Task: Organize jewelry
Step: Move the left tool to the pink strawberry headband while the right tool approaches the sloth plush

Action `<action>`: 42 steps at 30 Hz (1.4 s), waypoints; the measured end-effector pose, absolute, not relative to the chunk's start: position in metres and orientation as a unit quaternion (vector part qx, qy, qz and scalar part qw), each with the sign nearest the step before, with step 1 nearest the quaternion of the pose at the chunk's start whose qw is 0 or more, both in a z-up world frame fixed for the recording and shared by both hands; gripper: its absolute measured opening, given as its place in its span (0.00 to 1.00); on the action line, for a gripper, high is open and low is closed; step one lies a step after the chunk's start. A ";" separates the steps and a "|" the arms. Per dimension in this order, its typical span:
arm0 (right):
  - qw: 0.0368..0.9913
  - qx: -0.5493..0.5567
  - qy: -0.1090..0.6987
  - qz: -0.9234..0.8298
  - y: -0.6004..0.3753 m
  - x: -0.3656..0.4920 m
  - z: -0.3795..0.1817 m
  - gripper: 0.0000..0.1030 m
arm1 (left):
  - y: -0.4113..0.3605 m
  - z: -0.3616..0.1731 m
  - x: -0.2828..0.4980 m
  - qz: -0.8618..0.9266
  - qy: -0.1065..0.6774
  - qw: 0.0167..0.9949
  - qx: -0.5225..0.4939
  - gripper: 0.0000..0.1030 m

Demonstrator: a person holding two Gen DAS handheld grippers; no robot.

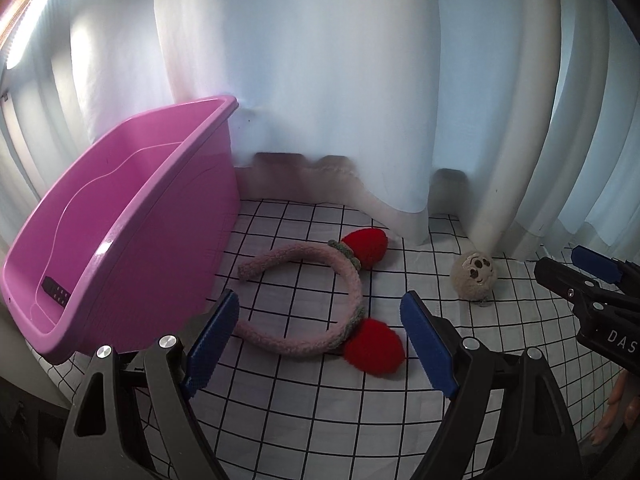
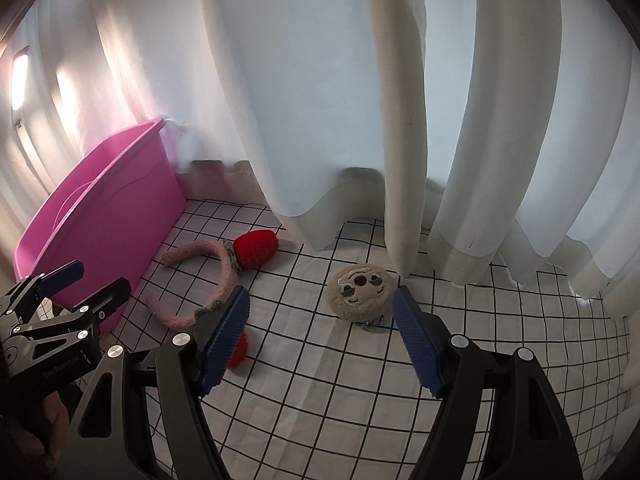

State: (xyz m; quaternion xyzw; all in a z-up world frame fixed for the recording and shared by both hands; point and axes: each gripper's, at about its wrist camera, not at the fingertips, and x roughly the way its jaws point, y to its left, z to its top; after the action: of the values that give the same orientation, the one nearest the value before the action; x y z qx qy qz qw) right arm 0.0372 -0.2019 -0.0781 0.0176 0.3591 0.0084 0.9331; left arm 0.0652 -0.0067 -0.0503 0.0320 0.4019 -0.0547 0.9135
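Both grippers agape above grid-patterned cloth on tabletop [image 1: 320, 420].
Left gripper [image 1: 322, 344] over fuzzy pink strawberry headband [image 1: 352, 284] beside pink plastic bin [image 1: 120, 216]; right gripper [image 2: 320, 340] over beige plush face clip [image 2: 362, 292], mid-tabletop.

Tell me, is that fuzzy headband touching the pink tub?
Apart. In the left wrist view, a strip of checked cloth shows between the headband and the pink tub.

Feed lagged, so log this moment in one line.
left tool: open, over headband | right tool: open, near plush clip | pink bin: no jewelry inside
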 end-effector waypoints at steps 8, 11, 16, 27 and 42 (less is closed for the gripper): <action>0.925 0.034 0.379 0.000 -0.220 0.037 -0.106 0.69 | -0.013 -0.082 0.064 -0.049 0.429 0.901 0.043 0.79; 0.921 0.041 0.387 -0.001 -0.225 0.041 -0.116 0.69 | -0.012 -0.094 0.070 -0.048 0.441 0.895 0.036 0.79; 0.916 0.052 0.399 -0.003 -0.232 0.051 -0.133 0.69 | -0.017 -0.110 0.088 -0.043 0.453 0.890 0.030 0.79; 0.902 0.068 0.426 -0.017 -0.244 0.086 -0.169 0.69 | -0.038 -0.136 0.120 -0.050 0.458 0.886 0.049 0.80; 0.883 0.075 0.462 -0.026 -0.243 0.127 -0.202 0.69 | -0.035 -0.153 0.153 -0.034 0.470 0.880 0.051 0.80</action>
State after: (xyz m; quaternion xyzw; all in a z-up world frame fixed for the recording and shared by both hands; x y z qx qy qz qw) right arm 0.1272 -0.2431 -0.2016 0.0750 0.4624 -0.0264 0.8831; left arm 0.1526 -0.0346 -0.1528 0.0507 0.4703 -0.0335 0.8804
